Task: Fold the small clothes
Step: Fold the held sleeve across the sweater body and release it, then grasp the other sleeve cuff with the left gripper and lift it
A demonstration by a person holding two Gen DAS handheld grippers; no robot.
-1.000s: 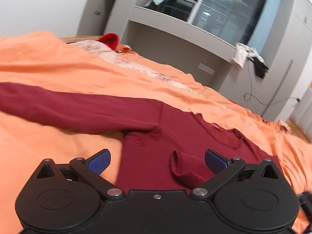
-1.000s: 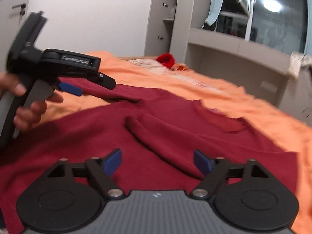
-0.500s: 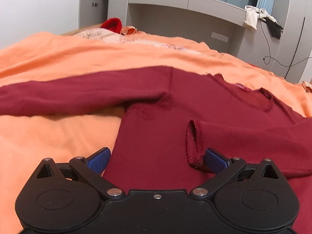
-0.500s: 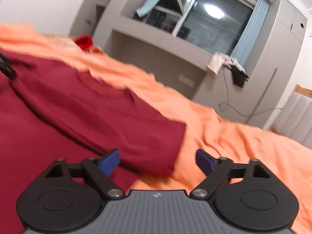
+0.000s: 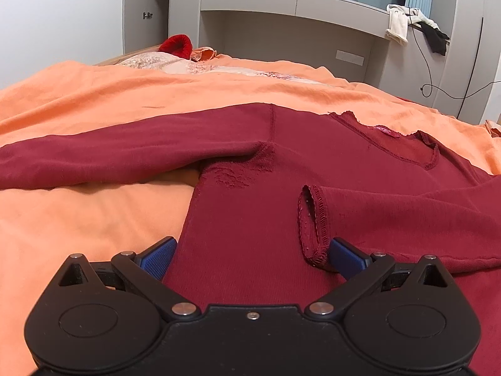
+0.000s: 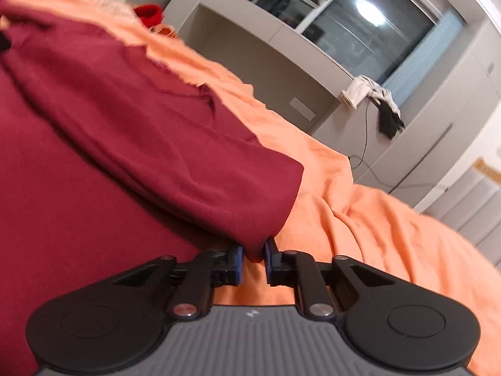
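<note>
A dark red, long-sleeved knit top (image 5: 250,219) is lying spread on the orange cotton bedspread (image 5: 94,219), neckline toward the grey wall shelf unit (image 5: 294,3). One sleeve is stretching straight out to the left across the bedspread, and the other sleeve is lying folded over the body of the top, its open cuff (image 5: 311,225) resting on the chest area.

The left gripper (image 5: 250,255) is hovering low over the top with its blue-padded fingers spread wide, one pad at the garment's left edge and the other just beside the folded cuff; nothing is sitting between them.

The right gripper (image 6: 253,258) is pinching narrowly on the top's folded outer corner (image 6: 253,244), the fabric bunching between the two blue pads, with the bedspread directly beside it.

Near the shelf unit, a bright red fuzzy item (image 5: 176,44) is sitting at the far end of the bedspread, and white and black cloths (image 5: 413,25) are hanging off the shelf's ledge.
</note>
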